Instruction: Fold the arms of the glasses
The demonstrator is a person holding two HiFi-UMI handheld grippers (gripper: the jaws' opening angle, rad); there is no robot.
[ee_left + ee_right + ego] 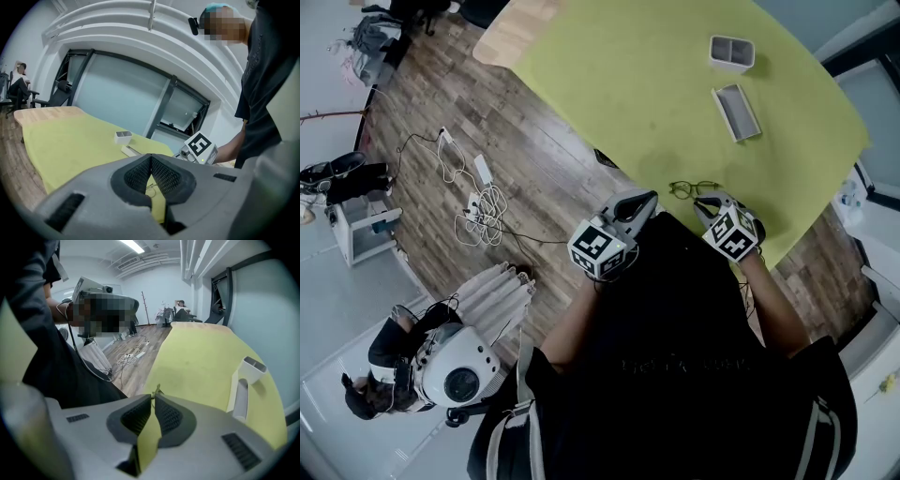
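Thin dark-framed glasses (pixel 694 189) lie on the yellow-green table (pixel 656 84) close to its near edge. My right gripper (pixel 705 201) reaches the right end of the frame. In the right gripper view its jaws (pixel 153 397) are pressed together, with a thin piece of the glasses (pixel 157 390) sticking out at their tips. My left gripper (pixel 649 197) hovers just left of the glasses with its jaws shut and nothing between them (pixel 151 158). Part of the frame (pixel 150 190) shows through the gap behind its tips.
A white two-compartment box (pixel 731 52) and an open white case (pixel 736 112) stand further back on the table. Cables and a power strip (pixel 483 202) lie on the wooden floor to the left. The table's near edge runs right below both grippers.
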